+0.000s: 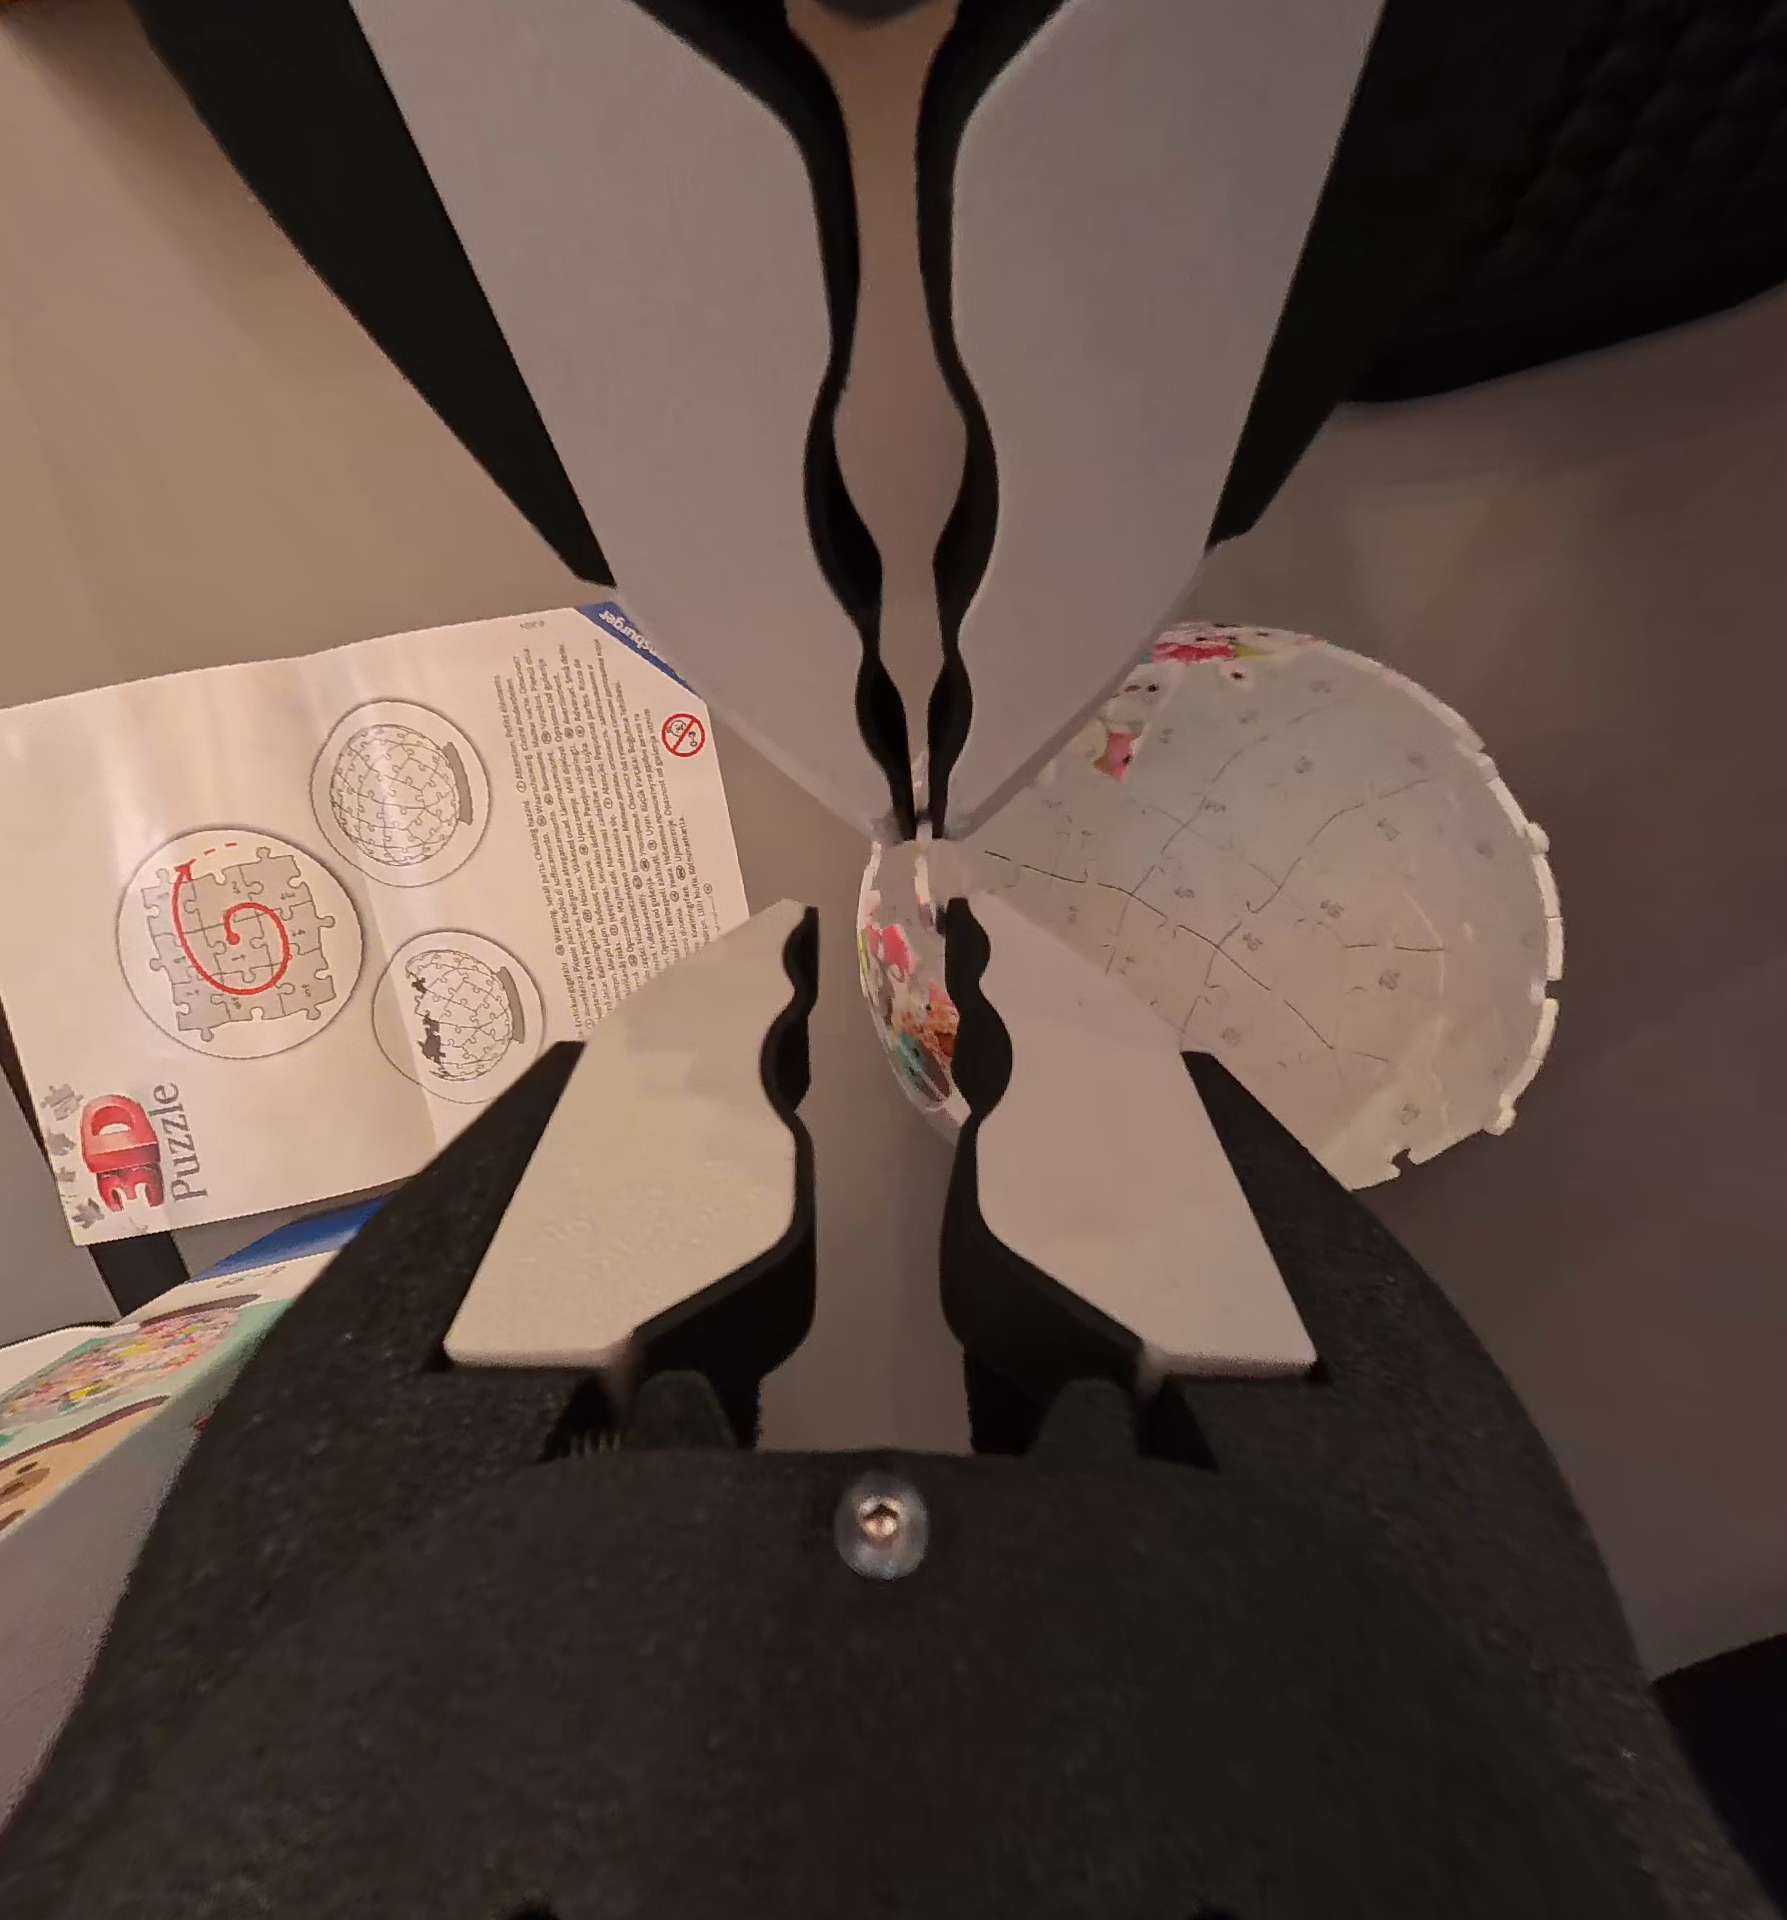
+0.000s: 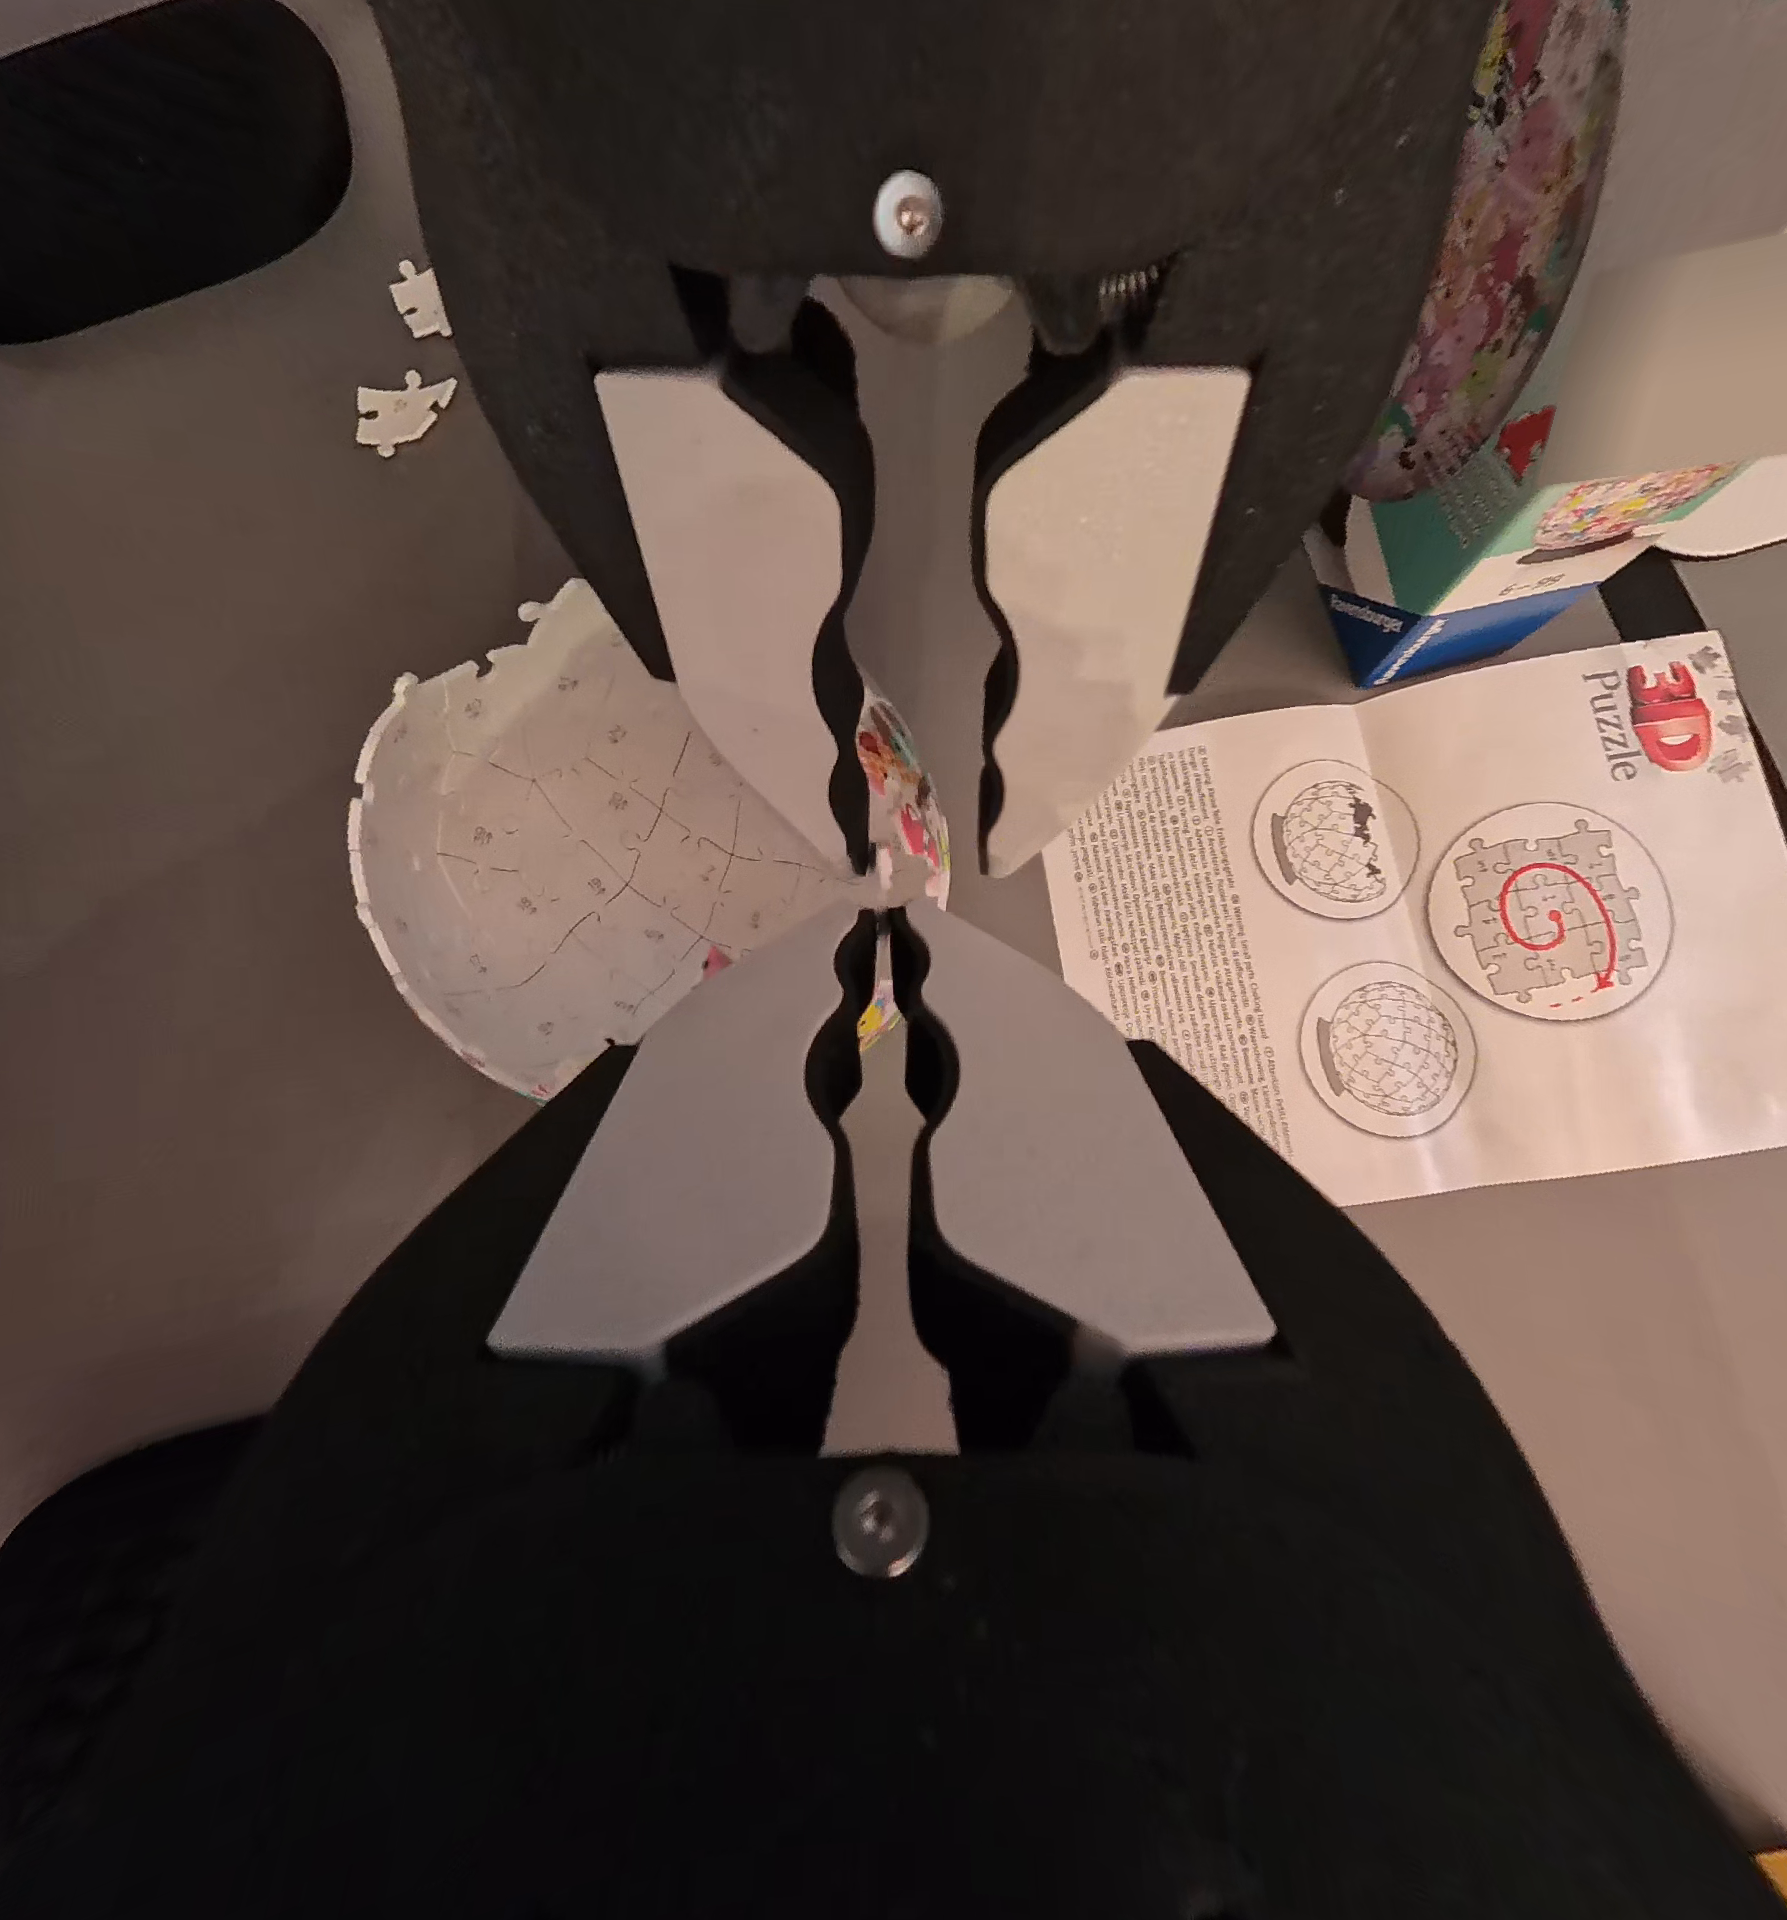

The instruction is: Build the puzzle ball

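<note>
The right tongs (image 2: 884, 925) pinch the half-built puzzle ball's (image 2: 546, 842) thin, breakable rim while the left tongs (image 1: 878, 914) gape beside it.

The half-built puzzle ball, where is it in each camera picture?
Left wrist view: half-built puzzle ball sits right of centre, behind the fingertips.
Right wrist view: it sits left of centre.
Shared landmark: the instruction leaflet, on the opposite side from the ball in both.
</note>
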`<state>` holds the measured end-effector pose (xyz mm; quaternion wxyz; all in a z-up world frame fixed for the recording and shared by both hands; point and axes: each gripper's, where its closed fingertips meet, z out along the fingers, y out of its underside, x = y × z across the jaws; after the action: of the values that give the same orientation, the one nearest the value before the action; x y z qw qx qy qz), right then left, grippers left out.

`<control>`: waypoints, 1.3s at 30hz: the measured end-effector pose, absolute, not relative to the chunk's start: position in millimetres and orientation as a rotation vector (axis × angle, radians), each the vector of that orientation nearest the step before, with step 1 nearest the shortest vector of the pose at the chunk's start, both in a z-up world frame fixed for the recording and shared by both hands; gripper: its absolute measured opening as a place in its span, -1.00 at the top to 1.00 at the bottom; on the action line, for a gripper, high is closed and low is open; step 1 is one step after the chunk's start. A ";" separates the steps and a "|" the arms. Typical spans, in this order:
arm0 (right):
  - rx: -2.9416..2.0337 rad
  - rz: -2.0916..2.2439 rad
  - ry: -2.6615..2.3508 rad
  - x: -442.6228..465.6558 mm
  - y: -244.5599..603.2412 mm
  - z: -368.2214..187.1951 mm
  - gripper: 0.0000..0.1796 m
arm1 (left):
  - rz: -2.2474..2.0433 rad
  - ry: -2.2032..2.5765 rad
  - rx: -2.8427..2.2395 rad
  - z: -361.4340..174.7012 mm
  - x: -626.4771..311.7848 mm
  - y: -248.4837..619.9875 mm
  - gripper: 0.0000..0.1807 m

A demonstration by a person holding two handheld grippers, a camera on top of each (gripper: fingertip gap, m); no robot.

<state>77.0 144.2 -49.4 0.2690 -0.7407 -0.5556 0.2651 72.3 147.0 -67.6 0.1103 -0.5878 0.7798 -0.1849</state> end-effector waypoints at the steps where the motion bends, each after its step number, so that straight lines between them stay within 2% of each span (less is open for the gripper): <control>1: -1.998 0.720 -1.500 76.9 143.6 -49.9 0.96 | -0.541 2.294 -1.728 -68.2 71.9 147.2 0.75; 10: -1.985 0.762 -1.494 75.0 143.5 -49.1 0.96 | -0.550 2.290 -1.732 -67.4 74.1 147.5 0.68; 16: -1.980 0.808 -1.502 75.6 141.8 -53.9 0.95 | -0.546 2.305 -1.722 -72.5 75.0 146.7 0.74; 29: -1.932 0.873 -1.502 72.6 141.6 -56.3 0.94 | -0.459 2.320 -1.695 -78.5 76.2 150.9 0.74; 39: -1.927 0.885 -1.514 71.6 139.6 -55.9 0.99 | -0.378 2.375 -1.639 -81.5 76.6 146.4 0.94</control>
<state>71.6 139.6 -55.9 0.2648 -0.7132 -0.5604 0.3275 76.6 146.4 -81.5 0.1152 -0.5594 0.8107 -0.1289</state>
